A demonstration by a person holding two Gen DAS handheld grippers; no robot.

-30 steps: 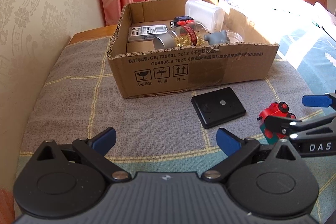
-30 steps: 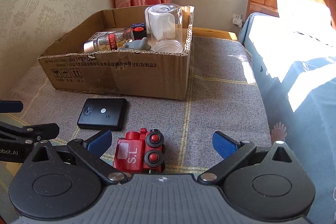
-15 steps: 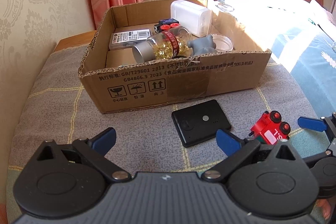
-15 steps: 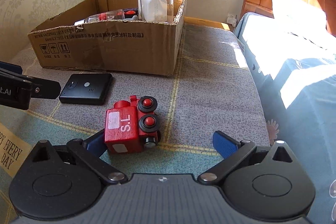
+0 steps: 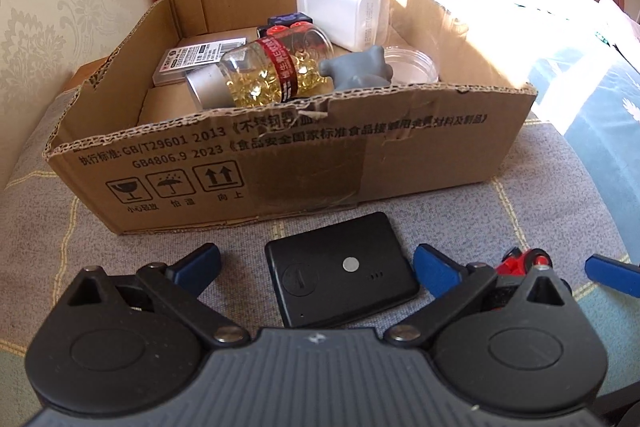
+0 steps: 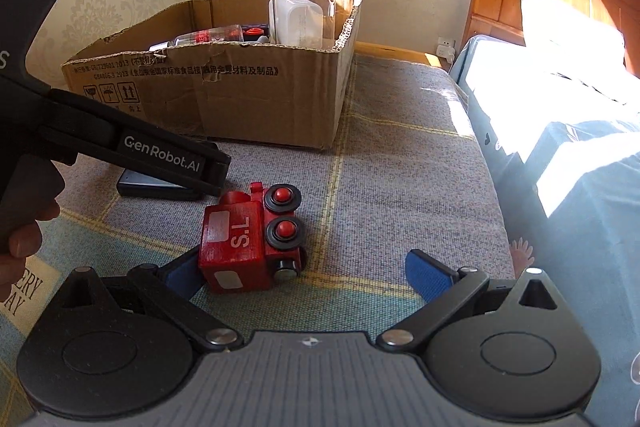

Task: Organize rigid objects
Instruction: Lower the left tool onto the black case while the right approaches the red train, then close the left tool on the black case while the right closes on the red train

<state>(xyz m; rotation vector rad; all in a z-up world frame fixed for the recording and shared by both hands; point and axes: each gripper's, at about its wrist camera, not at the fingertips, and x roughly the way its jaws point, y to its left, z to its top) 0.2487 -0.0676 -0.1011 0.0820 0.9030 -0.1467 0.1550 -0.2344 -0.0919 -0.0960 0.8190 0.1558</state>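
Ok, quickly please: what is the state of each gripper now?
Left gripper: open, holding nothing, fingers on both sides of the black device.
Right gripper: open, holding nothing, red toy train between its fingers.

A bed covered by a grey blanket (image 6: 408, 155) with yellow grid lines carries everything. On it sits an open cardboard box (image 5: 304, 163). Just in front of the box lies a flat black device (image 5: 340, 271), and beside that, to the right, a red toy train (image 6: 252, 239) lies on its side.
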